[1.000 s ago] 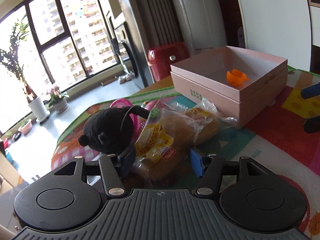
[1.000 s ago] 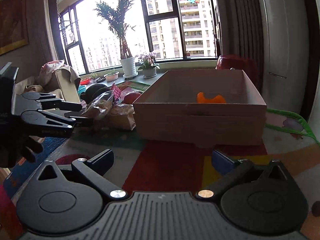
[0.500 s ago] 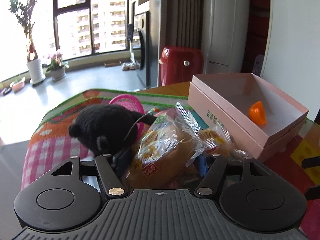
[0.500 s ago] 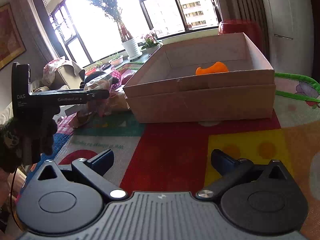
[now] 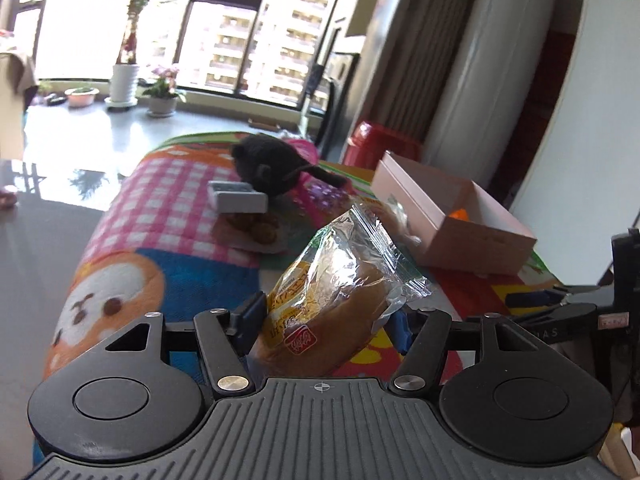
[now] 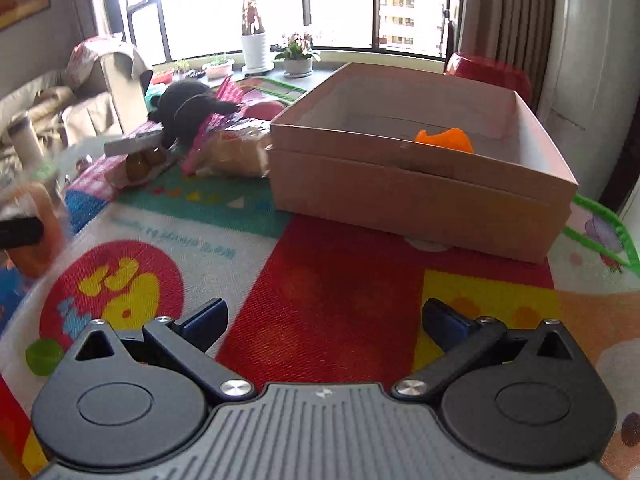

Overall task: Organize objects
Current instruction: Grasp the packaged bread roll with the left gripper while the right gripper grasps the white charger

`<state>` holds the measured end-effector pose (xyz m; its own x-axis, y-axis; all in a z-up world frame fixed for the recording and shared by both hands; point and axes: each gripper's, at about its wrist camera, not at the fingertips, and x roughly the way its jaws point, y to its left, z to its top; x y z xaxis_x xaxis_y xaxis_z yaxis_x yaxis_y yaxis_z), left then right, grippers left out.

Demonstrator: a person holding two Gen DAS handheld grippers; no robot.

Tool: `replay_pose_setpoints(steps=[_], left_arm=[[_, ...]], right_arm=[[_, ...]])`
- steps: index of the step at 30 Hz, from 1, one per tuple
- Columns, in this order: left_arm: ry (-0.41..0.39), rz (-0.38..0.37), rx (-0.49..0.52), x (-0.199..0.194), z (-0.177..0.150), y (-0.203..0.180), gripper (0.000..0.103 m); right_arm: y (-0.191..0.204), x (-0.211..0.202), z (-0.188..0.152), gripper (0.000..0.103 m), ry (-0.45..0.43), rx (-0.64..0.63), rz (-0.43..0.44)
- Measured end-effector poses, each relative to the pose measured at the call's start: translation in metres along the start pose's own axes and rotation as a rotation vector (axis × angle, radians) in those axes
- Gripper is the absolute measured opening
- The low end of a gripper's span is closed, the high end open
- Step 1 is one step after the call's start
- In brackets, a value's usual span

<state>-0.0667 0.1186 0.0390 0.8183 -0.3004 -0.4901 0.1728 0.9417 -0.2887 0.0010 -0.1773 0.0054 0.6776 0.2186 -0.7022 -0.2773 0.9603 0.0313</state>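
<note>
- Lifted clear of the mat since a second ago: packaged bread bun (image 5: 332, 300), earlier lying among the pile beside the plush, now up off the cloth
- Clamped on that bun: left gripper (image 5: 322, 322), blue pads pressed into the wrapper from both sides, crinkled plastic end sticking up and to the right
- Spread wide with nothing between the fingers: right gripper (image 6: 324, 320), low above the red patch of the colourful play mat (image 6: 320, 288)
- Left behind on the mat: second wrapped bread (image 6: 236, 152), touching the near left corner of the pink cardboard box (image 6: 420, 192)
- Inside the box, toward its right side: small orange toy (image 6: 444, 140)
- Beyond the bread: black plush toy (image 5: 268, 164), with a white rectangular case (image 5: 238, 198) just in front of it
- Near the case: packet of brown round snacks (image 5: 256, 228), flat on the mat
- Far back by the window: potted plants (image 6: 298, 56) on the floor
</note>
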Motion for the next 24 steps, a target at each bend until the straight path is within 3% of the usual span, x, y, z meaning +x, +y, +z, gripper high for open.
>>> replay_pose_setpoints(steps=[5,10,14,18,21,22,24], left_arm=[[-0.084,0.043,-0.169,-0.026,0.009,0.037,0.067],[-0.145,0.049,-0.209,-0.044,0.012,0.056,0.067],[-0.192,0.075,-0.246,-0.06,0.009,0.072,0.067],[-0.179,0.073,-0.27,-0.065,0.006,0.081,0.067],[-0.169,0.065,-0.268,-0.068,0.003,0.084,0.067],[-0.169,0.06,-0.273,-0.069,0.001,0.085,0.067],[-0.169,0.052,-0.287,-0.068,-0.002,0.088,0.067]], right_arm=[[0.045,-0.006,0.02,0.103,-0.065,-0.028,0.063],[0.105,0.009,0.071,0.103,-0.1,-0.087,0.135],[0.154,0.044,0.115,0.101,-0.09,-0.113,0.172],[0.196,0.091,0.142,0.086,-0.047,-0.152,0.093],[0.206,0.116,0.149,0.054,0.041,-0.169,0.064],[0.205,0.117,0.148,0.047,0.063,-0.169,0.062],[0.199,0.1,0.14,0.047,0.043,-0.177,0.064]])
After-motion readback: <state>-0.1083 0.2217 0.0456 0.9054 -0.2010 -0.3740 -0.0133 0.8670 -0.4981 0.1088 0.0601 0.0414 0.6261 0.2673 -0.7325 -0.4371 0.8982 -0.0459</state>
